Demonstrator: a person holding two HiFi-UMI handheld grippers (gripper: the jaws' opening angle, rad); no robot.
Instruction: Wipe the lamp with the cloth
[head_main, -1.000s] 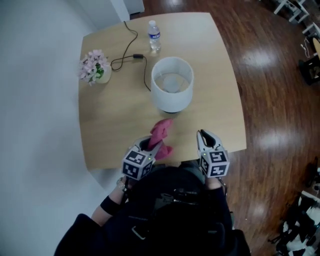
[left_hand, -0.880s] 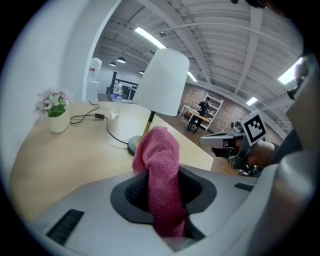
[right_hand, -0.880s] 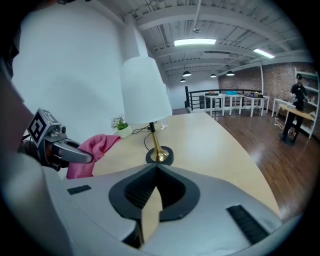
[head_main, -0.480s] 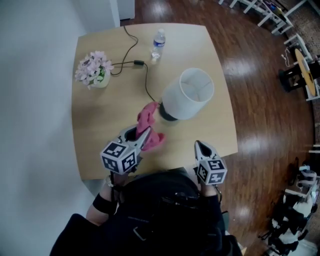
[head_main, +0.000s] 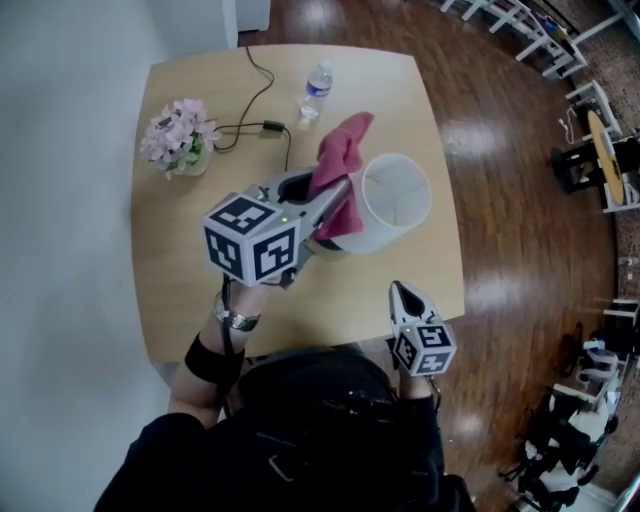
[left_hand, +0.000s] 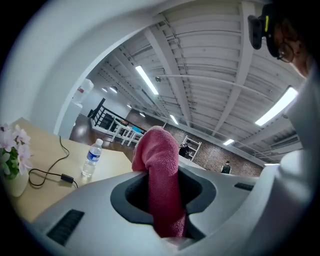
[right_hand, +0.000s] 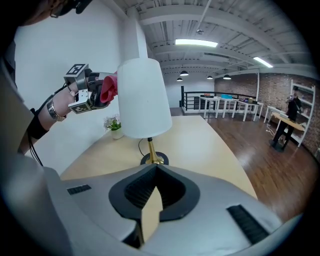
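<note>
Fingers of left gripper (head_main: 336, 196) clamp cloth (head_main: 343, 148), now lifted beside lamp (head_main: 400, 205) shade; right gripper (head_main: 401, 291) closed, empty.

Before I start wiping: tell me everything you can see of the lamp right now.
The lamp stands upright on the wooden table. It has a plain white tapered shade, open at the top, on a slim brass-coloured stem and a dark round base. A black cord trails across the table toward it. The pink cloth, clamped in the left gripper, is up at the shade's top edge; contact cannot be confirmed.
</note>
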